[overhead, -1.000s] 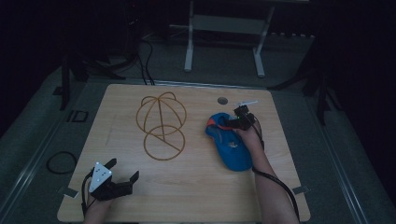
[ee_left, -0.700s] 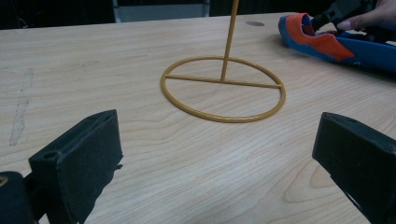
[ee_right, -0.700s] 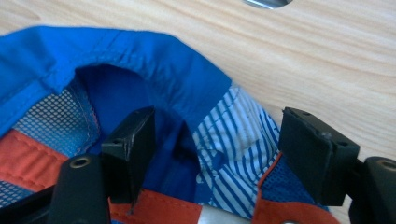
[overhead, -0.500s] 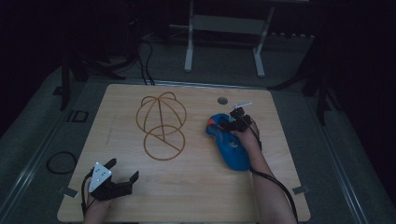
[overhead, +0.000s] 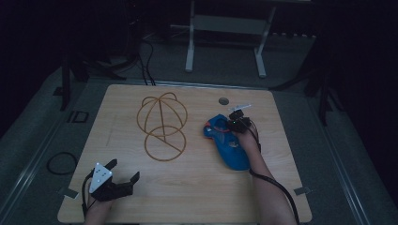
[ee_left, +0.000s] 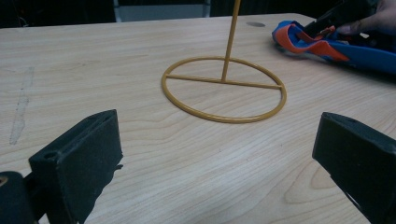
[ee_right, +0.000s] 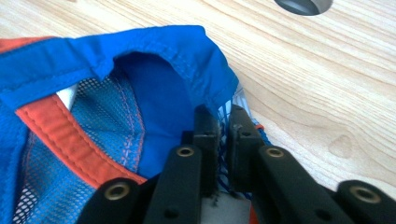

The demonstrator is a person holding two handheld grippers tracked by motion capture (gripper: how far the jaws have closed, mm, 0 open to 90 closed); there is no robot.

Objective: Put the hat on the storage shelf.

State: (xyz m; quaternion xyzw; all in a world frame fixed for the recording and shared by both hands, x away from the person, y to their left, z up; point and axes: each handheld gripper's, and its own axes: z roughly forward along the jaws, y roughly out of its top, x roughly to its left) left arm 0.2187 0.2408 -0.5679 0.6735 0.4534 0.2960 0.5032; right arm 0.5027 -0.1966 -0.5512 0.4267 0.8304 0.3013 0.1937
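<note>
Blue garment (overhead: 228,143), one of it, blue w/ orange trim and mesh lining, lies right of centre in the high view on the wooden table (overhead: 187,187). Right gripper (overhead: 238,123) sits on its upper end, hand (overhead: 247,140) just behind. In the right gripper view the jaws are nearly together, clamped on a bit of the blue garment (ee_right: 140,93) by its hem, mesh showing between them. One grey grommet hole (overhead: 224,101) in the table, upper centre-right. One gold wire stand (overhead: 162,125), left of the garment and apart from it: ring base w/ crossbar, upright rod, looped top. Left gripper (overhead: 123,177) at lower left of the high view, grey plate on top, jaws wide apart, nothing between. Left gripper view: 2 black jaws at the bottom corners, the stand's ring base (ee_left: 224,88) between and beyond, garment (ee_left: 336,46) at upper right.
</note>
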